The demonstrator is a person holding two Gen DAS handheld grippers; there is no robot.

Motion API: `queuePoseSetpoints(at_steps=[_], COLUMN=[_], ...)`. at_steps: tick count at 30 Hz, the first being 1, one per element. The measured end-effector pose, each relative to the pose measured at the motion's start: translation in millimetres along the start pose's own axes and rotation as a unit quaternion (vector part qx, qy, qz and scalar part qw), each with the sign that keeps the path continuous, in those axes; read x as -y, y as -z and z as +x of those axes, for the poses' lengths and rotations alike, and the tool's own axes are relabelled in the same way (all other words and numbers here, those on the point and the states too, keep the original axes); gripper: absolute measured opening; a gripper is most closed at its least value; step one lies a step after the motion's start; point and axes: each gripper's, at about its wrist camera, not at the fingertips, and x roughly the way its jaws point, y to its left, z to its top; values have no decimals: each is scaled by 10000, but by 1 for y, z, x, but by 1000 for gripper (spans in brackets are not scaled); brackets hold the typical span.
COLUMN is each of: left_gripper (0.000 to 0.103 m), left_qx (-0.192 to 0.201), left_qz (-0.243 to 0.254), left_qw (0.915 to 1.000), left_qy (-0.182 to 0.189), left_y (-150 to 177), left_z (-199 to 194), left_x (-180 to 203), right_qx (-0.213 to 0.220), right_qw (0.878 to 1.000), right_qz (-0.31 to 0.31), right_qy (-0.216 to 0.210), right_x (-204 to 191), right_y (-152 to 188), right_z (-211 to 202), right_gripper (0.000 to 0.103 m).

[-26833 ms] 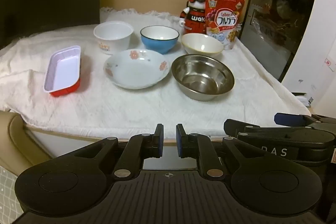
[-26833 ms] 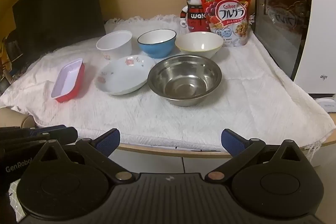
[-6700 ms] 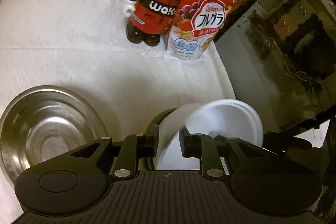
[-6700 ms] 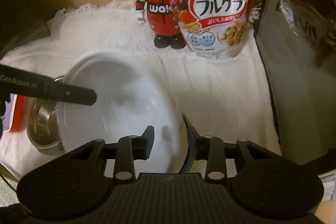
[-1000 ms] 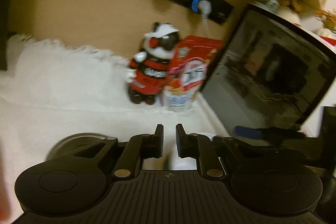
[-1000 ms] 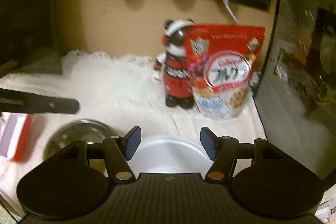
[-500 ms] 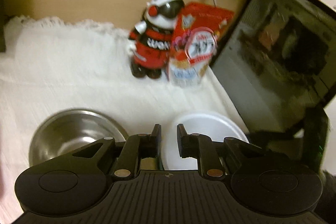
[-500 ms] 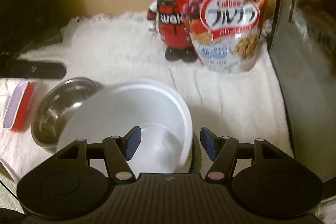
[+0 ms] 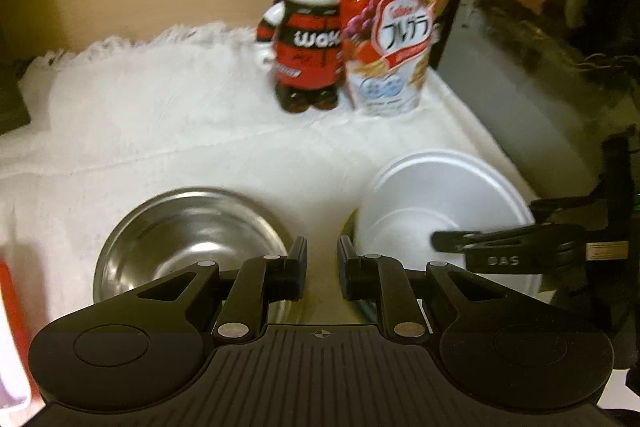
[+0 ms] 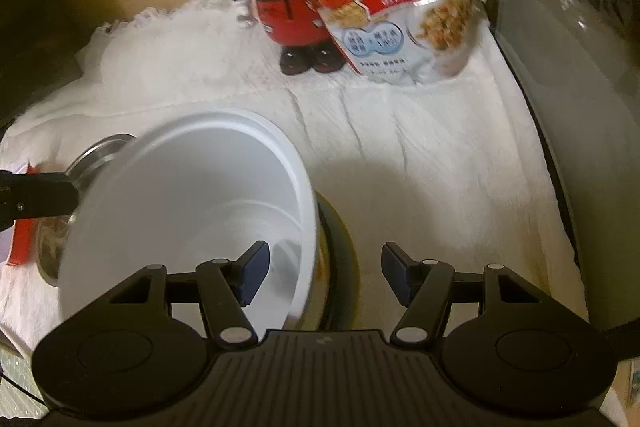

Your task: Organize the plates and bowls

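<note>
Your right gripper (image 10: 322,277) has its jaws wide apart, straddling the near rim of the round white plastic bowl (image 10: 192,211), which sits tilted in a dark-rimmed bowl (image 10: 340,247) at lower centre of its view. Your left gripper (image 9: 322,269) holds nothing, jaws nearly together, above the gap between the shiny steel bowl (image 9: 188,227) at lower left and the white bowl at right. The red cereal bag (image 9: 394,31) stands at upper centre on the white cloth (image 9: 160,115).
</note>
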Motion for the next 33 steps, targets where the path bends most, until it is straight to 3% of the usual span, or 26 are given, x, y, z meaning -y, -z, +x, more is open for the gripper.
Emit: queuePoseSetpoints(at_steps=[5, 10, 16, 28, 33], left_gripper=[18, 18, 18, 18, 18], left_qx=[-243, -194, 44, -227, 33], left_qz=[-284, -917, -1305, -762, -1294], left_qw=[9993, 9935, 9867, 9946, 9884], left_qy=[-63, 650, 963, 669, 797], left_y=[0, -7, -21, -12, -13], left_z=[13, 11, -2, 8, -4], left_x=[-13, -27, -44, -17, -31], right_qx=[-33, -11, -57, -114, -133], right_qw=[9999, 9998, 9998, 9998, 9998], right_qz=[159, 184, 174, 103, -22], right_qy=[-1, 10, 22, 114, 141], right_x=[5, 3, 4, 3, -1], right_y=[6, 9, 7, 13, 17], right_z=[2, 3, 3, 0, -2], right_gripper=[63, 63, 63, 63, 63])
